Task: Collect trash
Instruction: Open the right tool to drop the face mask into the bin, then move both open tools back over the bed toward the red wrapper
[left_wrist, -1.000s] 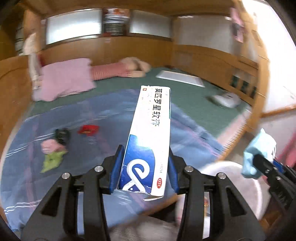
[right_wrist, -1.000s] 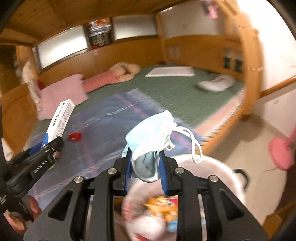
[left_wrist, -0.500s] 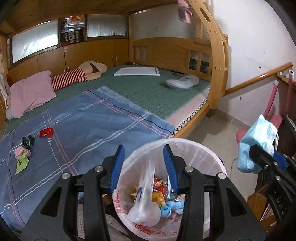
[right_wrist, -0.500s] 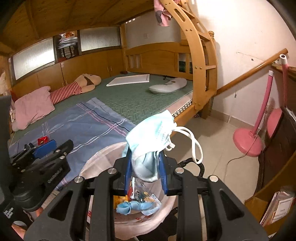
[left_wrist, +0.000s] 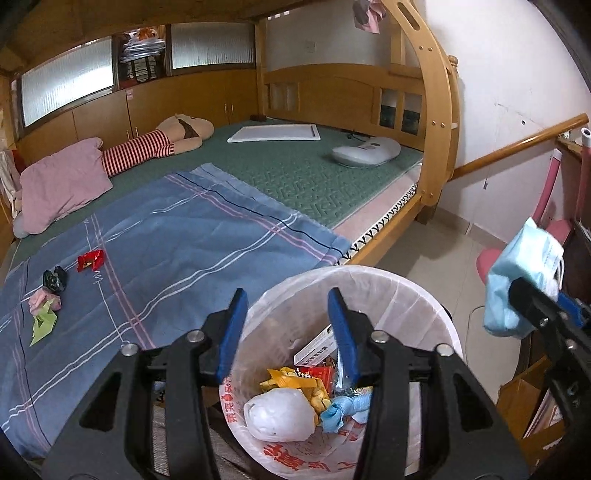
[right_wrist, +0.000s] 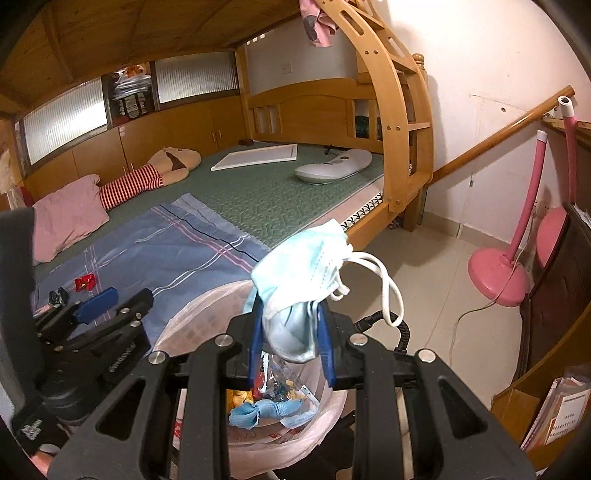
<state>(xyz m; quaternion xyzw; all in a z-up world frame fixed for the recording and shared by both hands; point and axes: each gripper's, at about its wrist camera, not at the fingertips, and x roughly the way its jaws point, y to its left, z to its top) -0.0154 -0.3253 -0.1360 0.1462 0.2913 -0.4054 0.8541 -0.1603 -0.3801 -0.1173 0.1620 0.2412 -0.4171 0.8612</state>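
Nearest the lens, the right tool grips a crumpled blue face mask, its blue pads pinching the lower folds while the white ear loops hang free to the right. Directly below lies the waste bin, lined with a thin white bag and already holding wrappers, a knotted white bag and a flat carton. The left tool stands wide open and empty over the same bin; the carton lies inside, beneath its jaws.

The step in hand appears to be dropping the mask. A clean release calls for centring the right tool over the bin mouth, not over the rim, and for parting the jaws fully, since the soft fabric and the loops may cling to a pad or snag on the black cable beside the bin.

Farther off, on the blue striped sheet of the bed, more litter waits: a red wrapper, a dark crumpled wrapper, a pink scrap and a green paper scrap, all grouped near the sheet's left edge. Beyond lie a pink pillow and a striped plush toy.
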